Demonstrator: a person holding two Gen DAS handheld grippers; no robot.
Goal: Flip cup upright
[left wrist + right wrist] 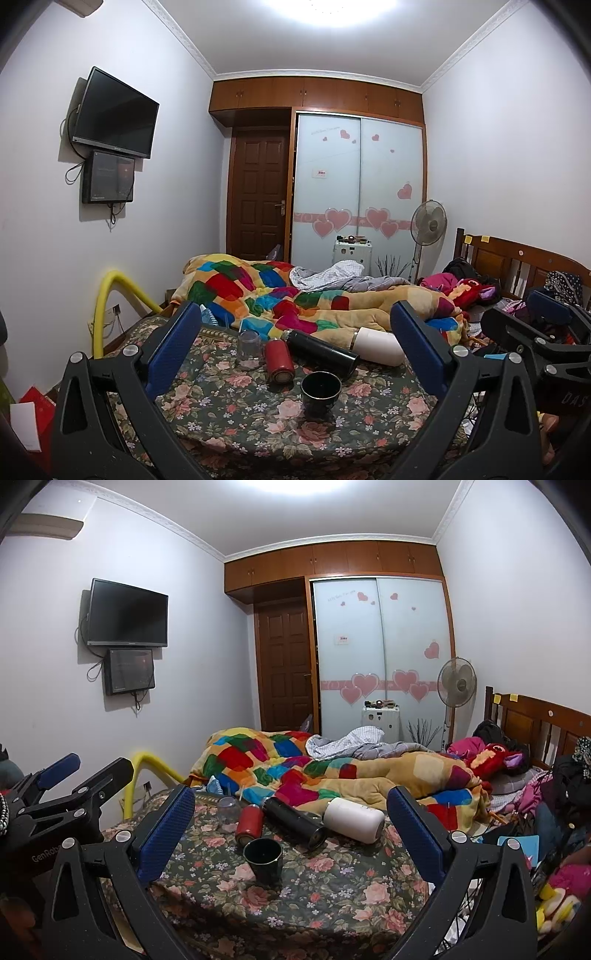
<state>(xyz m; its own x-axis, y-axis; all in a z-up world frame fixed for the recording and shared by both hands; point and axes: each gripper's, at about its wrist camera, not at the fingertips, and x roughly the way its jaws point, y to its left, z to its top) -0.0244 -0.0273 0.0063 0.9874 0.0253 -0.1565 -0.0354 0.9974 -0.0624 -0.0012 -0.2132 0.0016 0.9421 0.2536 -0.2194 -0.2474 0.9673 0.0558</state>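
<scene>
A black cup [320, 393] stands upright, mouth up, on the floral cloth [236, 421]; it also shows in the right wrist view [263, 860]. Behind it lie a red bottle [279, 360], a black flask [319, 350] and a white bottle [376, 346], all on their sides. A clear glass jar [248, 349] stands mouth down at the left. My left gripper [295, 354] is open and empty, held back from the cup. My right gripper [291, 830] is open and empty too, with the cup between and below its fingers' line.
A patchwork quilt [280, 291] is heaped on the bed behind the cloth. A yellow tube [107, 295] curves at the left. Clothes and a wooden headboard [517, 258] fill the right. The right gripper's body shows at the left view's right edge [535, 332].
</scene>
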